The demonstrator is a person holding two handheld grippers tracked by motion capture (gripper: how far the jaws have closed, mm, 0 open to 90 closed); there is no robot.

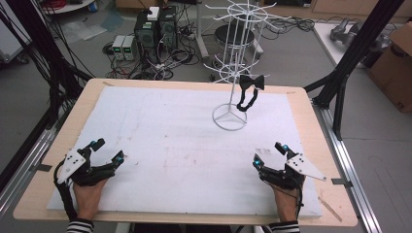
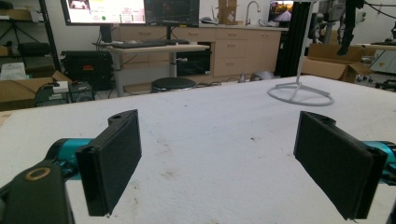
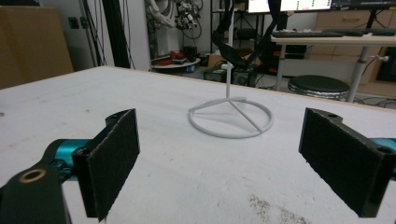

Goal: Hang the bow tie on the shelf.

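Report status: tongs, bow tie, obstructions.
Left tongs open, empty, near table edge. Right tongs open, empty. Black bow tie hanging on white wire rack, far side. Nothing on the mat between.

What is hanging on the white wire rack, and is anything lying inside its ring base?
A black bow tie hangs from a lower hook of the white wire rack, its strap looping down beside the pole. Inside the ring base only the bare white table cover shows.

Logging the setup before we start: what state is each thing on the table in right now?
Left gripper: open, holding nothing, low over the table.
Right gripper: open, holding nothing, low over the table.
White wire rack: upright on its ring base.
Black bow tie: hanging on a rack hook, strap dangling below.
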